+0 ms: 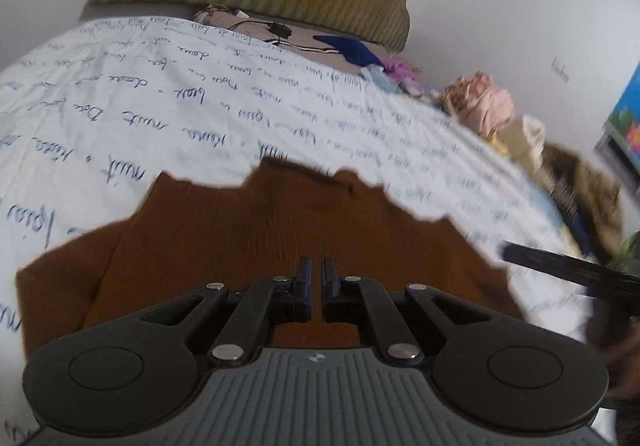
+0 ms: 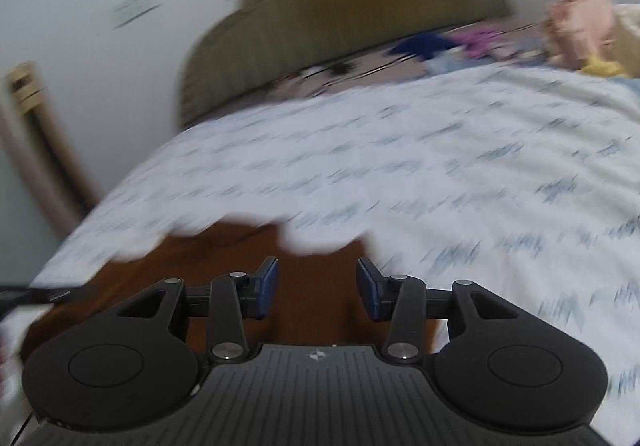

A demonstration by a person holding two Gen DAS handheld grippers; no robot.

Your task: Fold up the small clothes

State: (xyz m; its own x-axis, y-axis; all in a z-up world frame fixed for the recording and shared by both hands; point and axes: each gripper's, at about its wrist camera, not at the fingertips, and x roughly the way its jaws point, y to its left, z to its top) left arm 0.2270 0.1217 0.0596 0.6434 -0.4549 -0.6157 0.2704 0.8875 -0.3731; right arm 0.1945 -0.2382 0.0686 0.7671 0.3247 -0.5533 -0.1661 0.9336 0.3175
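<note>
Showing right gripper (image 2: 317,286) agape over garment (image 2: 312,286)

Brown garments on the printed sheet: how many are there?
1: the brown garment lies spread on the printed sheet under the left tongs; the heap at the far edge could hide more.

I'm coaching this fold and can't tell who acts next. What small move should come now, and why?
Probably bring the right gripper down and close it on the brown garment's edge. Its jaws stand open above the cloth and hold nothing, while the left gripper is nearly shut low over the same garment, which lies on the sheet. Whether the left actually pinches cloth is not clear.
</note>
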